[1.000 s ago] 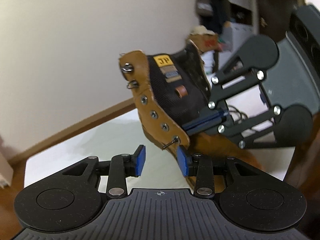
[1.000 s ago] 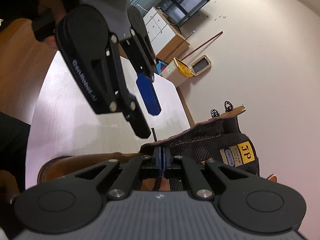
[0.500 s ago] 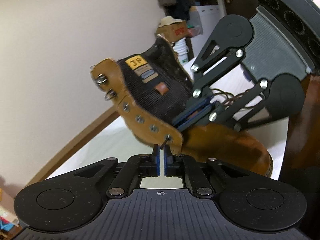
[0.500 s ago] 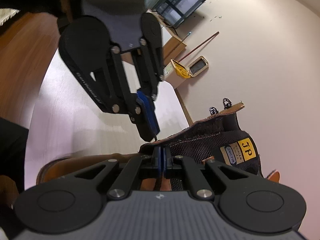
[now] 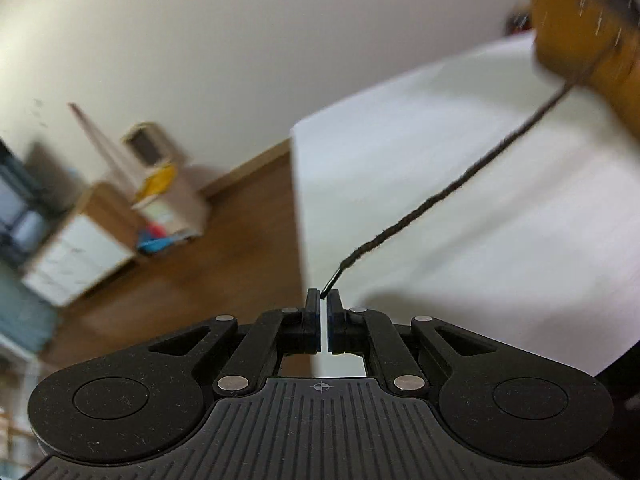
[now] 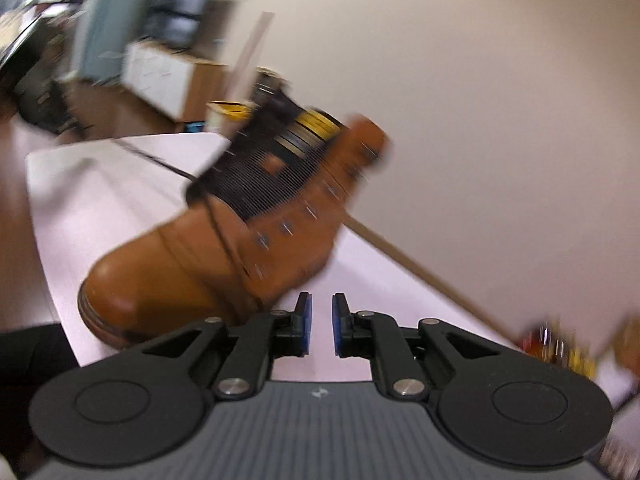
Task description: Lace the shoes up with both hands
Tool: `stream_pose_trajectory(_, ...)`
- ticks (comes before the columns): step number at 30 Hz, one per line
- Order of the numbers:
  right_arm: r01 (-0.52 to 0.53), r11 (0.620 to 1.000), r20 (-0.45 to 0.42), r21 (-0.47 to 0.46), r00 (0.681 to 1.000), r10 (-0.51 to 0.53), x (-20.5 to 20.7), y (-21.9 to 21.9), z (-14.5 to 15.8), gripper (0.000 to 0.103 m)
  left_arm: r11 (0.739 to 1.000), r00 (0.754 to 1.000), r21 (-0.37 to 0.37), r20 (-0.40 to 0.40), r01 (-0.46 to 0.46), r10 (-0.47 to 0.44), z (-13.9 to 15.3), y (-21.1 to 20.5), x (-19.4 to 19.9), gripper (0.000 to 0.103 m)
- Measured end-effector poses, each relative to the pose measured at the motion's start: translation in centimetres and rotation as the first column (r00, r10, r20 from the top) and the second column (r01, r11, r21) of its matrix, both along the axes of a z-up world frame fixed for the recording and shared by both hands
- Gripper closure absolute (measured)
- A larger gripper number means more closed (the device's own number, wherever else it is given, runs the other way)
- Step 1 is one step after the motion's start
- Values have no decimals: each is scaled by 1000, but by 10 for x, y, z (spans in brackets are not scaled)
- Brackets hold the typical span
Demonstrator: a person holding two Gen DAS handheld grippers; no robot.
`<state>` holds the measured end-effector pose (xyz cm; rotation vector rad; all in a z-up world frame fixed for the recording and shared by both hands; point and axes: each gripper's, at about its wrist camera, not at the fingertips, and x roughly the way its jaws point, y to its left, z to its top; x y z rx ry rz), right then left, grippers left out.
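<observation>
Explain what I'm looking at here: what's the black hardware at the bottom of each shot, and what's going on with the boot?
No robot arm here: a person holds a two-finger gripper in each hand, and each gripper carries a fisheye camera looking out along its own fingers. That is the black hardware.

Left wrist view: the left gripper is shut on the tip of a dark shoelace, which runs taut up to the tan boot at the top right.

Right wrist view: the right gripper has its jaws opening with nothing between them. Beyond it the boot sits on a white table, blurred by motion, with the lace stretching off to the left.
</observation>
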<state>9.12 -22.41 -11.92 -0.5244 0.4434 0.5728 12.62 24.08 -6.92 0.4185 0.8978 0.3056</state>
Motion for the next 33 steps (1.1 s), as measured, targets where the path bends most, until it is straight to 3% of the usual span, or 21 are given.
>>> stream_pose_trajectory(3,30,997,-92,71,995,-23,-6,-12,-9,90,999,1000,-43,16,11,-10,0,-5,-2,96)
stream_pose_trajectory(5,52,997,-119,66,992,-44,-9,-17,-18,90,997,999,-75,37,29,-26,9,-6,-9,83)
stream_pose_trajectory(6,64,996,-128,57,990,-57,-11,-19,-21,90,995,998,-94,49,41,-37,14,-6,-10,68)
stream_pose_trajectory(13,219,975,-173,40,962,-210,-12,-54,-39,90,978,977,-141,173,152,-127,31,-24,-20,68)
stream_pose_trajectory(16,250,967,-166,41,957,-240,-1,-69,-46,88,968,965,-137,188,209,-181,32,-44,-10,68)
stream_pose_trajectory(18,229,973,-145,21,964,-224,2,-71,-49,87,958,956,-145,196,248,-218,34,-57,-5,68)
stream_pose_trajectory(20,135,990,-106,-49,985,-140,8,-69,-51,86,949,950,-155,199,274,-241,35,-67,-2,68)
stream_pose_trajectory(23,22,995,-119,-102,992,-34,16,-71,-50,82,937,940,-158,195,311,-280,32,-84,4,67)
stream_pose_trajectory(33,-221,971,-211,-87,957,198,53,-83,-40,77,915,922,-160,181,370,-341,29,-122,24,66)
